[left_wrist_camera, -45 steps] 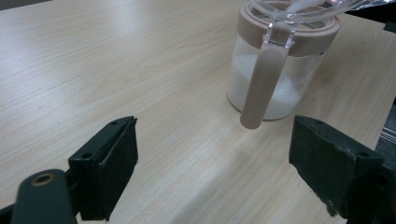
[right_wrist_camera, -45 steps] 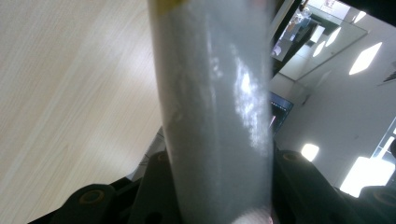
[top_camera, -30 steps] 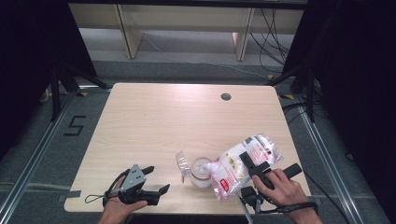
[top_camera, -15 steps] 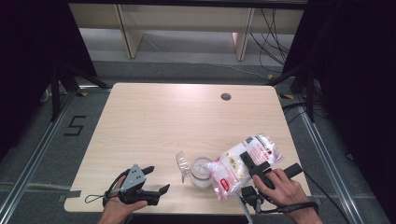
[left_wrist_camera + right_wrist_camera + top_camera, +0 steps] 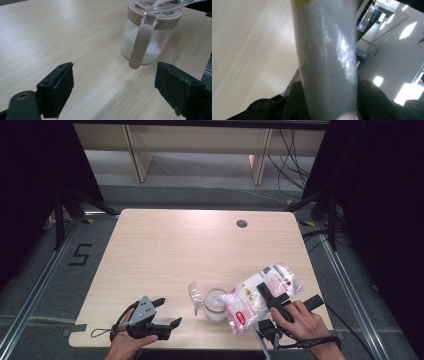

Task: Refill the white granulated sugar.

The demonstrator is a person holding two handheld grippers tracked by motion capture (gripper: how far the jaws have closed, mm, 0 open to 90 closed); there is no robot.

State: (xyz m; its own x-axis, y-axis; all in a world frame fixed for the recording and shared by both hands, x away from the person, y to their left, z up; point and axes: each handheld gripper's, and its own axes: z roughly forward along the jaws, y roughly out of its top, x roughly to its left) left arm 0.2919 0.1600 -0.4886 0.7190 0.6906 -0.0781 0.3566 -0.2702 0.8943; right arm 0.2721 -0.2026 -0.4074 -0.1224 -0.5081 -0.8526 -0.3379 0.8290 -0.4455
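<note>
On the light wooden counter (image 5: pixel 165 245), near its front edge, stands a clear glass jar with a beige plastic collar and a long beige handle (image 5: pixel 150 37); its transparent flip lid (image 5: pixel 193 292) is open and leans to the left of the jar. The right claw (image 5: pixel 267 296) is clamped on a white plastic bag with red and black print (image 5: pixel 260 295), and it holds this bag tilted, with the lower end over the mouth of the jar. In the right gripper view the bag (image 5: pixel 327 60) stands pressed between the two black jaws, so the grip looks firm.

The left claw (image 5: pixel 167 312) rests on the counter well apart from the jar, and its jaws are wide apart with nothing between them (in the left gripper view the jar is in front of them, not inside).

I judge that the pouring is in progress. White grains (image 5: pixel 152 48) already fill the jar to about the middle, and a white stream seems to enter at the top. What is left, as I see it: to finish filling, to lift the bag upright and put it down, and then to close the lid, probably with the free left claw.
</note>
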